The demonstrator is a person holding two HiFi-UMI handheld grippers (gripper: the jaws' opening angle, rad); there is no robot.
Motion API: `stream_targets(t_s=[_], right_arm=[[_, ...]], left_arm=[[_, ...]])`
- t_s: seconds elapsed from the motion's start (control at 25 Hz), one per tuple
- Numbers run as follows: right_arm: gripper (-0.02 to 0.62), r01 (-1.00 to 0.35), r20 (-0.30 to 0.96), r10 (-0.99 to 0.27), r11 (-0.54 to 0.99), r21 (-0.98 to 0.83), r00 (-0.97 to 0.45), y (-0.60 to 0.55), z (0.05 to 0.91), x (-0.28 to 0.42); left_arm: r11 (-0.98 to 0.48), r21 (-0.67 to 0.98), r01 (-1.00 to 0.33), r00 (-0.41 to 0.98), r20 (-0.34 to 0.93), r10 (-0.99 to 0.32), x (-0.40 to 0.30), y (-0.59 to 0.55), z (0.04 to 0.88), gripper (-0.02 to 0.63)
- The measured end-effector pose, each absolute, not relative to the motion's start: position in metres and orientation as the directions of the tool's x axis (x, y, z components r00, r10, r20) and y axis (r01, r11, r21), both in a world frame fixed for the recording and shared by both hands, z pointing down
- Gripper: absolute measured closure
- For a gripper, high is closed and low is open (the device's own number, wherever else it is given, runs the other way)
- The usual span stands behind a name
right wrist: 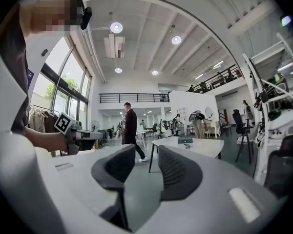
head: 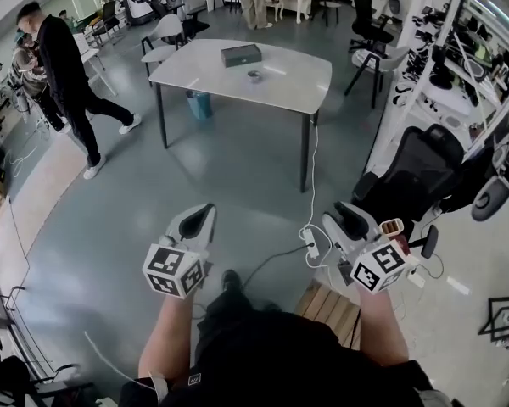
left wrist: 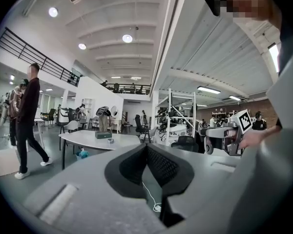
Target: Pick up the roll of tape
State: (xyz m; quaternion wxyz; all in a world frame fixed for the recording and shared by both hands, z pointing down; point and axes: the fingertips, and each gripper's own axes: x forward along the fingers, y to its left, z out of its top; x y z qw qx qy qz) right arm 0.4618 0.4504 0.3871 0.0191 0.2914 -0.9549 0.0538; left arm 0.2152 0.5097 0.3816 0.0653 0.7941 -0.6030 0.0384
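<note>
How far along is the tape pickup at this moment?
Nothing is done yet: the roll of tape sits on the white table across the floor. In hand: nothing; the left gripper is shut, the right gripper open, both empty. Left: walk up, grasp, lift.

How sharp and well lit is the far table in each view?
Head view: sharp, evenly lit, white table small, edges fisheye-bent. Left gripper view: table tiny but clear; ceiling lamps flare. Right gripper view: table clear, windows bright at left.
</note>
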Motion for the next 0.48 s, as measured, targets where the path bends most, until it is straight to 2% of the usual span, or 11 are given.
stream_targets(t_s=[0.28, 0.48], right_arm=[[0.382, -0.580, 0.140, -0.565, 0.807, -0.113, -0.813, 0.417, 0.410, 0.418], [0.368, -0.584, 0.158, -0.565, 0.802, -0.126, -0.810, 0.366, 0.424, 0.334]], left_arm=[[-0.315, 0.112, -0.942, 0.330, 0.160, -0.930, 0.179, 0.474, 0.401, 0.595], [-0.352, 0.100, -0.931, 0.365, 0.165, -0.916, 0.105, 0.421, 0.410, 0.595]])
